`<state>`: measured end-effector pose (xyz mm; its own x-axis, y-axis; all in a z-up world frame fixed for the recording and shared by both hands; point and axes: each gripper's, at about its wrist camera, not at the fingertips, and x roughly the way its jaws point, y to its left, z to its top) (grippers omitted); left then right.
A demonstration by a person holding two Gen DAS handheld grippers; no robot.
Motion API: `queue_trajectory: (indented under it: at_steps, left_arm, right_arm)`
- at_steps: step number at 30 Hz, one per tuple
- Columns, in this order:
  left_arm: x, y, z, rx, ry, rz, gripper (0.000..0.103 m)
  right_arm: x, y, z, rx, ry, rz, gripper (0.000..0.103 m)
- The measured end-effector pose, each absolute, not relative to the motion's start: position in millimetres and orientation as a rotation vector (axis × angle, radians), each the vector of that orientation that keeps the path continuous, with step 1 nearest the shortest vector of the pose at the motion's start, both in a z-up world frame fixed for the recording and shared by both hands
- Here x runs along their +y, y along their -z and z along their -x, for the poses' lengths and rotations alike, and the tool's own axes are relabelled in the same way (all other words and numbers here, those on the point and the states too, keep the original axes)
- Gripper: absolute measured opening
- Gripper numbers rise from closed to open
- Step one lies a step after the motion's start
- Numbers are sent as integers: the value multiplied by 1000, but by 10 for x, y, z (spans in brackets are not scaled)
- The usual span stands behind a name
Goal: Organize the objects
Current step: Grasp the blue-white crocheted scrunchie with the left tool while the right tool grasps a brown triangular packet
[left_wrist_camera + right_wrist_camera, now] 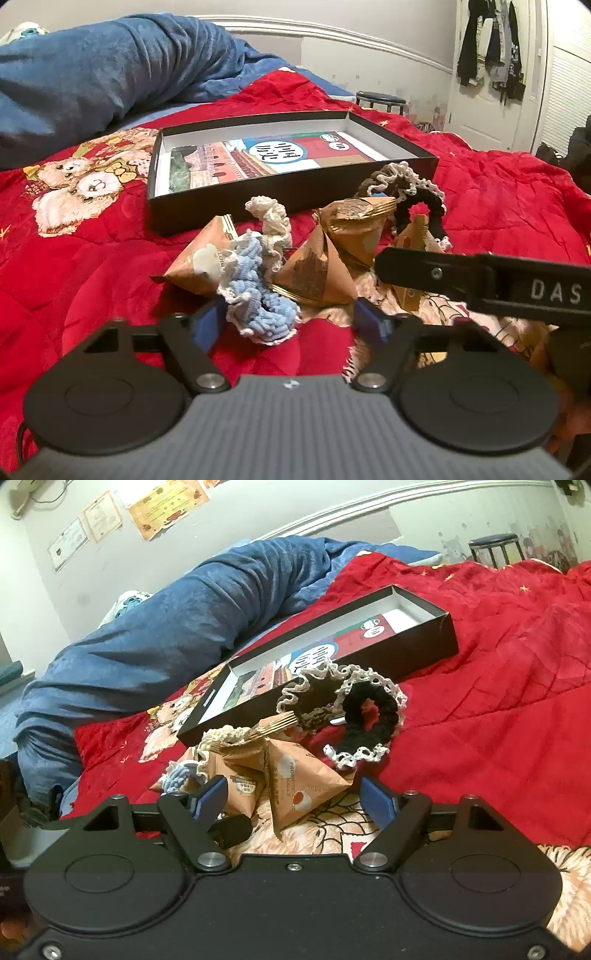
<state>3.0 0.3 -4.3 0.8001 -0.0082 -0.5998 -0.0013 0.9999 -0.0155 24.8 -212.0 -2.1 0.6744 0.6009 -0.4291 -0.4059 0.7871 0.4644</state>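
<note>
Blue scrunchie [258, 299] lies between open left gripper's [290, 321] fingers.

Shallow black box [207, 218] is seen open on the bed, a printed card flat inside. Tan pyramid packets [317, 273] and blue [258, 306], cream [273, 218], black scrunchies [369, 716] are heaped just before it.

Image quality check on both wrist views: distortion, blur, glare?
Left wrist: strong fisheye bend on the wall moulding, black vignette corners; scrunchie and packet pile sharp, the right hand-held gripper crossing at right slightly soft. Right wrist: same barrel curve, black box tilted, printed packet legible. Both: even indoor light, no hard glare, saturated red quilt.
</note>
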Motion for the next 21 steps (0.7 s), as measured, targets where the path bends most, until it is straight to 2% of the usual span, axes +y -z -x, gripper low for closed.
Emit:
queue_trajectory:
  at_steps: [3,5,9,11,14,19,21]
  left_arm:
    - [-19,48,-25,637,13,-2,62]
    - [-15,48,-27,637,14,-1,55]
    - [-27,55,-19,628,1,-18,37]
    - [-21,55,-18,626,-8,-21,32]
    - [-16,58,-34,633,-14,-23,29]
    - [-15,61,-52,639,-16,-29,27]
    - [-16,66,-74,641,-14,-32,30]
  right_arm:
    - [-2104,19,-258,605,-572,-359,78]
    - [-2099,17,-261,596,-559,-370,73]
    - [-2073,26,-267,584,-532,-376,61]
    - [-2060,26,-275,570,-523,-378,53]
    - [-2051,38,-300,566,-508,-380,46]
    - [-2066,59,-306,561,-487,-399,43]
    - [-2033,40,-296,561,-477,-378,42]
